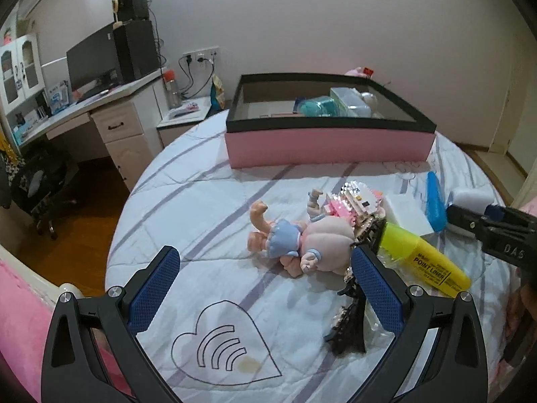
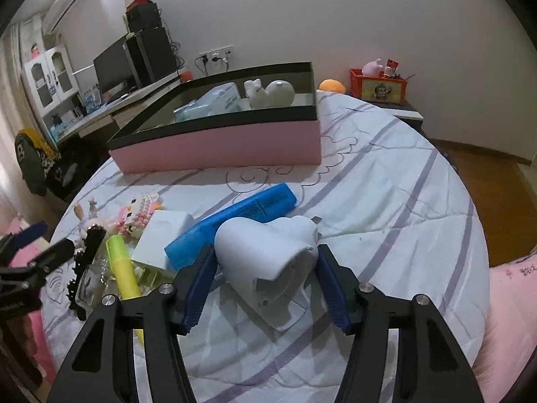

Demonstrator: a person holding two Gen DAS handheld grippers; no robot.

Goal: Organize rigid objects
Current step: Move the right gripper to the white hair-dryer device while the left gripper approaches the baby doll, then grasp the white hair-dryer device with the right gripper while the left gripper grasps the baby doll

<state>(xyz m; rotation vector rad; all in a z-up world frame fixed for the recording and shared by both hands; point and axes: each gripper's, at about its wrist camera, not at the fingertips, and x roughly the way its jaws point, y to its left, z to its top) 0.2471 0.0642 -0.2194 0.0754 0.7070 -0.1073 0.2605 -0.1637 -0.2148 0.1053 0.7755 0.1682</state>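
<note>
Spread across the striped quilt [image 2: 386, 181], most of my clutter is still loose: 2 highlighters, blue [image 2: 241, 215] and yellow [image 2: 124, 265], a doll [image 1: 302, 238], a white box [image 2: 164, 235], while the pink box [image 2: 218, 141] behind holds only a few items. My right gripper [image 2: 265, 258] has its pads pressed on the white plastic piece [image 2: 268, 248]; my left gripper [image 1: 265, 288] hangs open and empty near the doll, with a black spiky trinket [image 1: 352, 322] right beside its finger

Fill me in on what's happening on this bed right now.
A person is tidying toys and stationery into the pink box on the bed. The right gripper has a white plastic object between its pads, apparently gripped, beside the blue highlighter. The left gripper is open and empty, hovering near the doll and the yellow highlighter. The box already holds a few items; most of the pile is still on the quilt.
</note>
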